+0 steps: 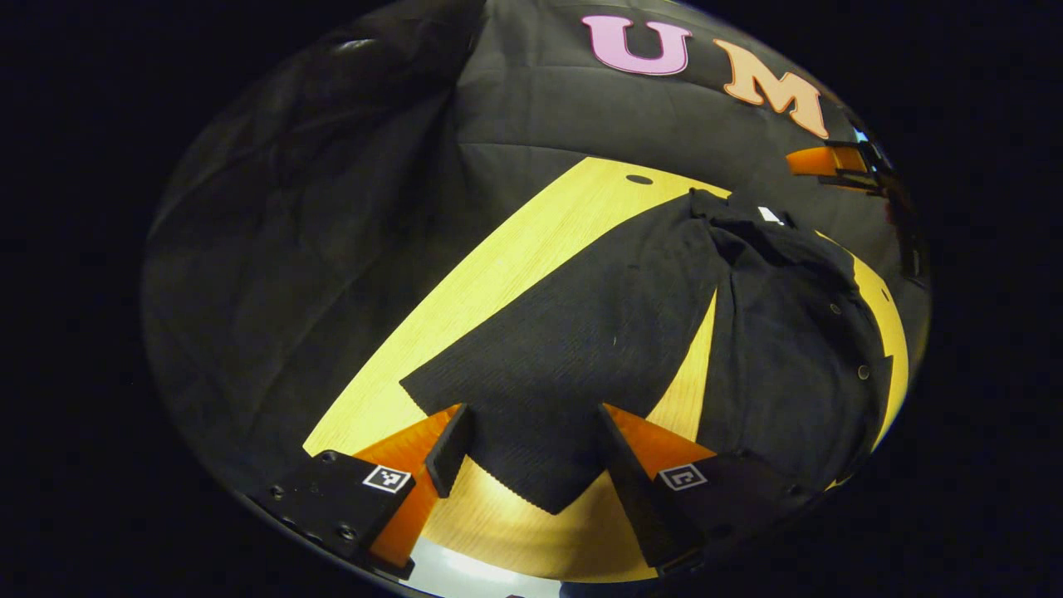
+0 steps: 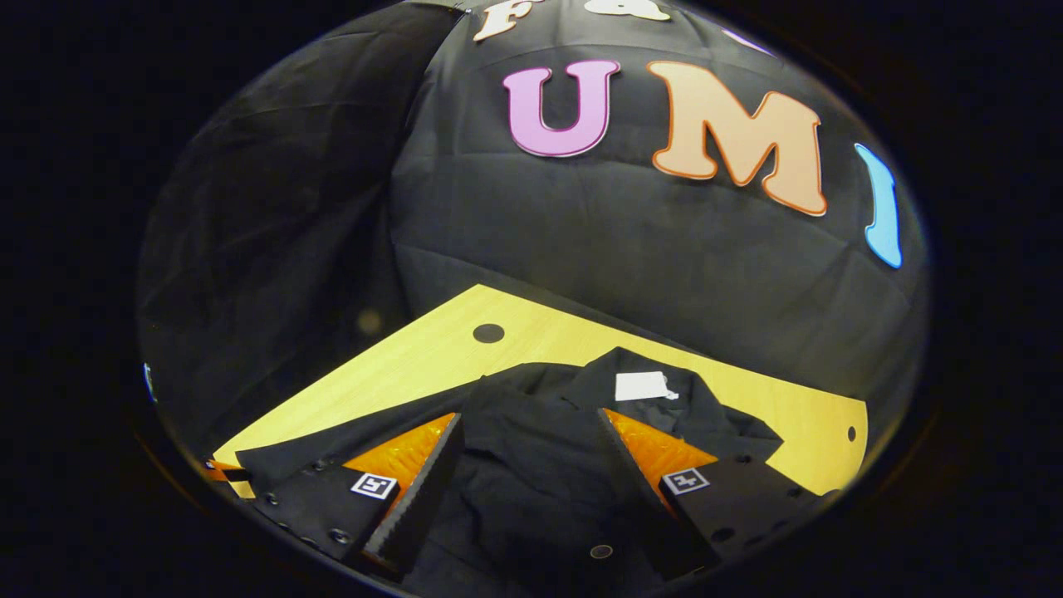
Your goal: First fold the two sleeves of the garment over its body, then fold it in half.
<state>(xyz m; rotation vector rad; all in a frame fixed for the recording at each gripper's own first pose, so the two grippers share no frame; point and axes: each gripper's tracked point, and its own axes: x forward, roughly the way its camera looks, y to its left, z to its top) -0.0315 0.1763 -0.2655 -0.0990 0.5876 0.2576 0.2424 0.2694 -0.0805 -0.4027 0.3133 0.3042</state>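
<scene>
In the left gripper view, the left gripper (image 1: 531,453) sits at 6 o'clock with its fingers (image 1: 450,448) spread wide. The cuff end of a black sleeve (image 1: 573,357) lies flat between them on the yellow wooden table (image 1: 498,266), and neither finger presses it. The sleeve runs up toward 1 o'clock to the garment (image 1: 789,332), whose body is bunched at 3 o'clock; its far side is cut off by the view's edge. Dark on dark, its folds are hard to read. A white tag (image 1: 770,215) shows near the collar. At 2 o'clock the other gripper (image 1: 839,162) is small and partly cut off.

In the right gripper view, the right gripper (image 2: 531,465) at 6 o'clock also stands wide open above the garment's (image 2: 531,465) rumpled body, gripping nothing. The white tag (image 2: 641,386) lies at the collar just beyond. The garment's lower part is cut off at the view's bottom edge.
</scene>
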